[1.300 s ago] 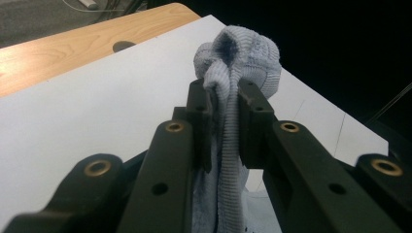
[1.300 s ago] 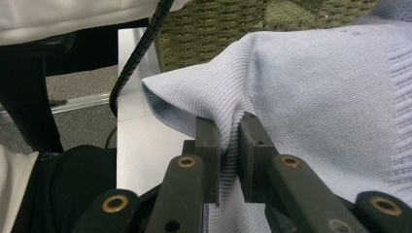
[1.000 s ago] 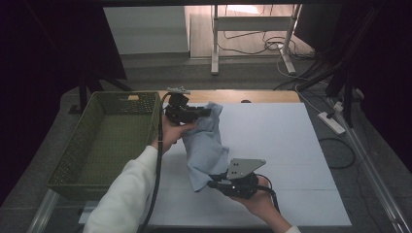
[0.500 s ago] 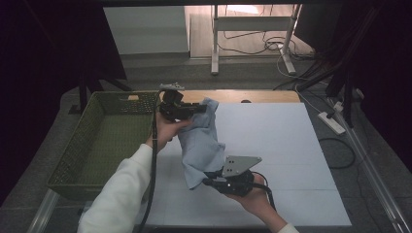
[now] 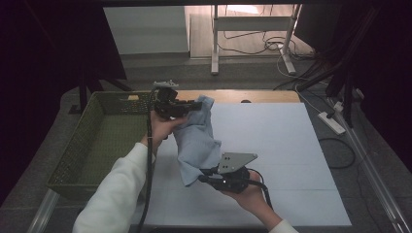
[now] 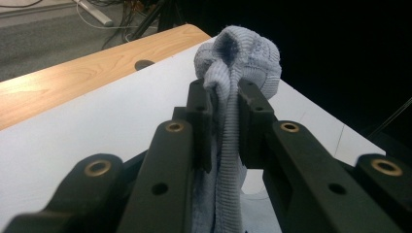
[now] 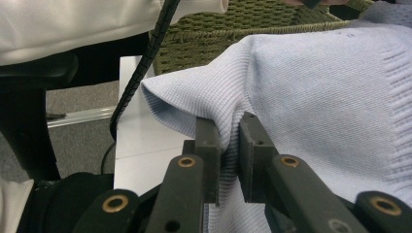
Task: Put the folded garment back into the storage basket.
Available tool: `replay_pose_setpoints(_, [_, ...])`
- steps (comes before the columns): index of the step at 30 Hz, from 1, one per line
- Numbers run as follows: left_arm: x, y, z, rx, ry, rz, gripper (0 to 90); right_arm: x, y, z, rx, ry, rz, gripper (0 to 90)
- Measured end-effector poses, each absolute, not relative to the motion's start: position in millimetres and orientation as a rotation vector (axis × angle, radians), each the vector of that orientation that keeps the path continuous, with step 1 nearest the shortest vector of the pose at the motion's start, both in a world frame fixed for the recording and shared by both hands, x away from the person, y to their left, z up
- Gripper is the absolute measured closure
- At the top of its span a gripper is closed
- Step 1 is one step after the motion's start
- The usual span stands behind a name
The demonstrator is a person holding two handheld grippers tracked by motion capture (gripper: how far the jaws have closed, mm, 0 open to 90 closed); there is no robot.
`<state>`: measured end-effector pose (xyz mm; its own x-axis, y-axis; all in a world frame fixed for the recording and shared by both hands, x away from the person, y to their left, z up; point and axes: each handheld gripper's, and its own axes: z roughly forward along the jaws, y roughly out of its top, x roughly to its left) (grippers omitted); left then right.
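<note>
Two grips on the light-blue knit cloth: left gripper and right gripper jaws both clamped on its edges. Cloth hangs above the white tabletop, beside the green basket. Advice: keep it taut, move both hands together, clear the basket rim.

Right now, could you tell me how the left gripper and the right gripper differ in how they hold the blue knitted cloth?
The left gripper pinches the blue knitted cloth at its far end, near the green basket; the right gripper pinches its near end. In the high view the left gripper's jaws point right, the right gripper's point left. The right gripper carries a grey plate. Both are shut on the cloth, stretched between them.
</note>
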<state>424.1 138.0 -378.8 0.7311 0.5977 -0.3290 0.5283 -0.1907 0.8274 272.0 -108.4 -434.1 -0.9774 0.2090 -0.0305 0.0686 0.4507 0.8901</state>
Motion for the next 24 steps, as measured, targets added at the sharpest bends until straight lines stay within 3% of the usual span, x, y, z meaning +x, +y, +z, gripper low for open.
replay_pose_setpoints(24, [420,155,-367,1.816,0.878,0.102,78.1,274,-101,-425,0.243,2.521,1.588,80.5])
